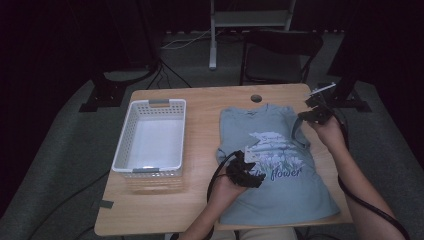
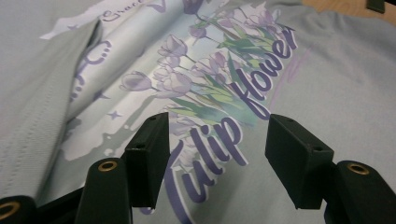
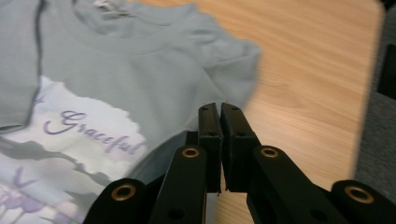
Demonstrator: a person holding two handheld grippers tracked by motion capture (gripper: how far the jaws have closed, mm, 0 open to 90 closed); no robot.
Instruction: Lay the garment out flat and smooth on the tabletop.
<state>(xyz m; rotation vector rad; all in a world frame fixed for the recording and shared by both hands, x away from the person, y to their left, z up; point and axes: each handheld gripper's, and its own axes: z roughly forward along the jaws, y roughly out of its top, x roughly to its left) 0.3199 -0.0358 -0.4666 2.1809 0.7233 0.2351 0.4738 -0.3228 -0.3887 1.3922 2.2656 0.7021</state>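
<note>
Pale blue T-shirt (image 1: 280, 170) lies printed-side up; left gripper (image 2: 217, 154) spread; right gripper (image 3: 220, 140) seemingly pinching its sleeve.

Pale blue tulip-print T-shirt (image 1: 280, 165) spread on table, sleeve folded inward.

A wooden table (image 1: 205, 107) holds a white plastic basket (image 1: 150, 137) and a light blue T-shirt (image 1: 280, 195), side by side.
</note>
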